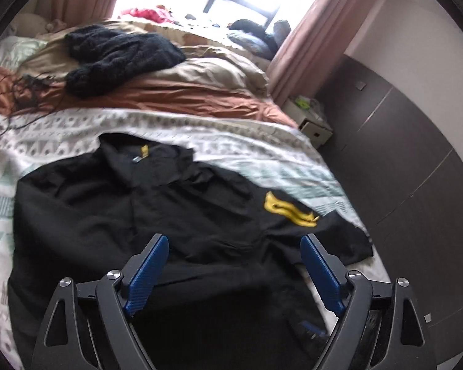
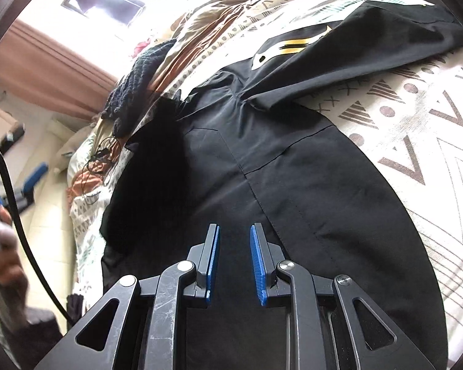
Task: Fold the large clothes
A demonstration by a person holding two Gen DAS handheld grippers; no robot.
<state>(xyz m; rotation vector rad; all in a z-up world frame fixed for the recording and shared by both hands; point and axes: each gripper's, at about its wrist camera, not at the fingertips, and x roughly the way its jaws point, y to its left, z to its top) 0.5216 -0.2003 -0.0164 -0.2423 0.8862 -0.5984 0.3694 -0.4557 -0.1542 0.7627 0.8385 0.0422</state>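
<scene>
My left gripper [image 1: 234, 243] gapes wide, empty, above the black yellow-patched jacket [image 1: 145, 215]; my right gripper [image 2: 235, 231], narrowly parted, grips nothing.

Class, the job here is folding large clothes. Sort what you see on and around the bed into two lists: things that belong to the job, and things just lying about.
Belongs to the job:
- black jacket with yellow sleeve emblem, spread flat
- left gripper, jaws wide
- right gripper, jaws slightly apart, nothing between them

Just lying about:
- black knitted garment
- tangled black cable
- red clothing by the window
- white box beside the bed
</scene>
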